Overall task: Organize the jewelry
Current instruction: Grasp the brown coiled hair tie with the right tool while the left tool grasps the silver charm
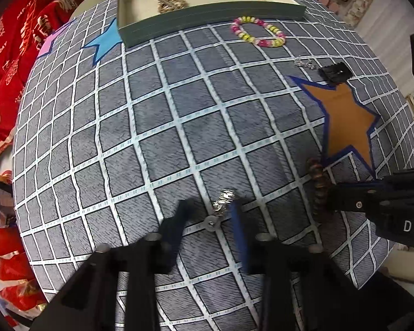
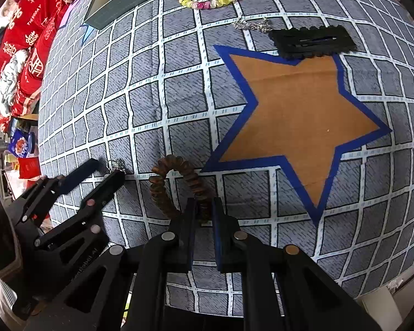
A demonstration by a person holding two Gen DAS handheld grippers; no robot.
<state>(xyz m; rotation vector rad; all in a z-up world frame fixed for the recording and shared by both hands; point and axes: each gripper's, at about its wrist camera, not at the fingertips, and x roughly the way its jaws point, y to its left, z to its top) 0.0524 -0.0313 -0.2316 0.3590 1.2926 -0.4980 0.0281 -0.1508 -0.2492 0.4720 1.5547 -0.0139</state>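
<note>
Right gripper [image 2: 202,207] fingers pinch the brown bead bracelet [image 2: 176,182]; rest of its loop lies ahead of the fingers on the grid-cloth worktop [image 2: 140,104]. Left gripper [image 1: 211,207] fingers part-spread, not pressing, w/ the silver ring [image 1: 223,198] touching the blue-padded one. Pink/yellow bead bracelet [image 1: 258,31] & tray [image 1: 212,16] well ahead.

Even, soft light falls on my checked cloth [image 1: 162,127]; shadows stay faint. Both fisheye views bow the grid outward and darken past the cloth's edges. My left gripper [image 1: 211,207] blurs slightly.
</note>
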